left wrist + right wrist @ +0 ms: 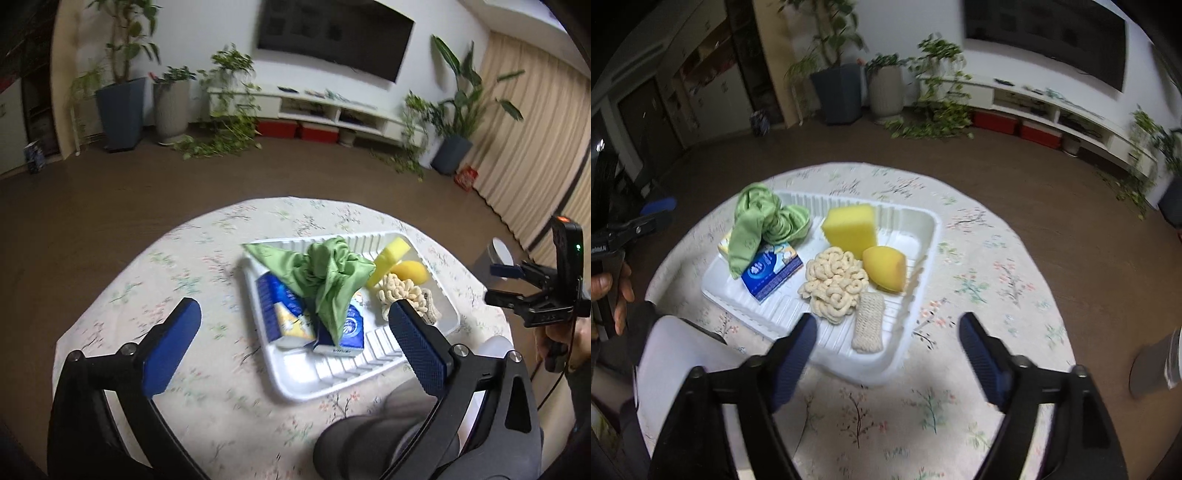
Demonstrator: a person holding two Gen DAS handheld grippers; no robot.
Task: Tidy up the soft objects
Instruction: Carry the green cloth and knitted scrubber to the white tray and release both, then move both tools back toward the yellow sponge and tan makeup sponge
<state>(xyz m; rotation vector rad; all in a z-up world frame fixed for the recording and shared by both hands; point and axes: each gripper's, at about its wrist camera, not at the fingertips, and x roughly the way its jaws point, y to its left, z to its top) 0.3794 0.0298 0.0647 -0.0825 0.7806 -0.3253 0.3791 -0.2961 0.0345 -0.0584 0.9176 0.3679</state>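
Looks nearly sorted already. White tray [925, 225] sitting mid-desk [979, 424] with the whole soft lot inside: green cloth [764, 218] bunched over two tissue packs [284, 314] at one end, yellow sponge [851, 225], rounder yellow sponge [886, 267], cream chenille scrubber [834, 284] and knitted pad [868, 326] at the other.

Left tool [295, 343] spread wide, holding nothing, hovering over the near edge of the tray. Right tool [888, 354] same deal: wide open, empty, just above the near rim by the knitted pad.

Probably just tidying left. Best bet: come down slow on the cloth, pinch a thick fold rather than a loose corner so it doesn't drag the packs, and tuck the overhanging bit back inside the rim. Worth steadying the tray with the other tool, since it likely slides easily.
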